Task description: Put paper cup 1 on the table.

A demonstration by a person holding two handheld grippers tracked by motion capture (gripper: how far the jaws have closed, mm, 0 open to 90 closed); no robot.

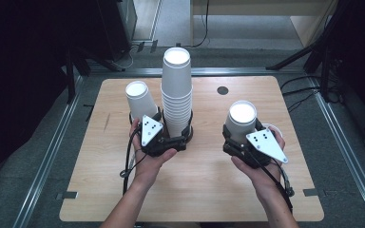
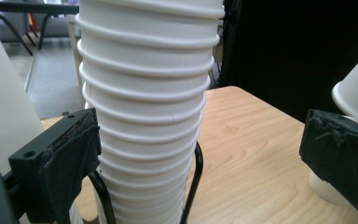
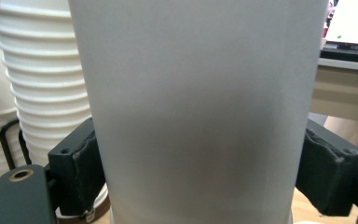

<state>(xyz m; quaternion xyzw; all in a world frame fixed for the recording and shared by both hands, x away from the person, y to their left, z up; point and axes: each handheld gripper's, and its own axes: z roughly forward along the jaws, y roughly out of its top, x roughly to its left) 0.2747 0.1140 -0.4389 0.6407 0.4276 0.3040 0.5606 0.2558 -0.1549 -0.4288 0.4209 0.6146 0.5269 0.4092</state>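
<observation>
A tall stack of nested white paper cups [image 1: 176, 90] stands mouth up in a black wire ring at the middle of the wooden table [image 1: 199, 180]. My left gripper [image 1: 168, 135] is open around the stack's base [image 2: 149, 154]. Its left pad [image 2: 72, 158] is close against the stack, while the right pad [image 2: 340, 154] stands well clear. My right gripper [image 1: 241, 137] is shut on a single white paper cup [image 1: 241, 118]. Both pads press that cup's sides [image 3: 200, 116]. A second single cup [image 1: 140, 99] stands just left of the stack.
A white round rim [image 1: 274, 130] lies on the table beside my right hand. A small dark hole [image 1: 222, 90] marks the tabletop behind. Metal rails [image 1: 52, 152] run along both table sides. Dark stands and cables sit beyond the far edge.
</observation>
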